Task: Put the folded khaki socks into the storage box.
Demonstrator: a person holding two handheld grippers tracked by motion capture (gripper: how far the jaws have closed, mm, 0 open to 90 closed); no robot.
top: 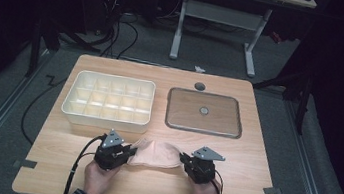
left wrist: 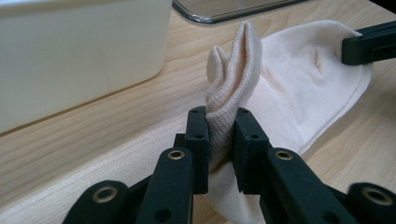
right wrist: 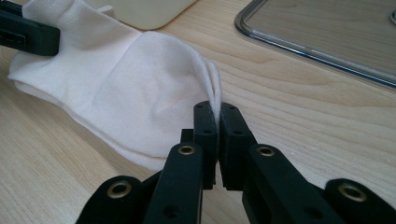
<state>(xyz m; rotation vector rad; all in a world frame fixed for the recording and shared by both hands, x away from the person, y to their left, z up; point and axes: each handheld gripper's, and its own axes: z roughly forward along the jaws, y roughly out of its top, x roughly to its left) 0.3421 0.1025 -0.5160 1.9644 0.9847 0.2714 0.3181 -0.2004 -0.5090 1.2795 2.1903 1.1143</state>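
Observation:
A pale pink sock lies near the front of the wooden table, stretched between both grippers. My left gripper is shut on the bunched ribbed cuff, which stands up in a fold between the jaws. My right gripper is shut on the sock's opposite edge, a thin doubled hem pinched tight. In the left gripper view the sock spreads flat toward the other gripper's jaw. In the right gripper view the sock reaches to the other jaw.
A cream divided organiser box stands behind the left gripper. A shallow clear tray with a small round thing in it lies behind the right one. A dark round cap sits near the far edge.

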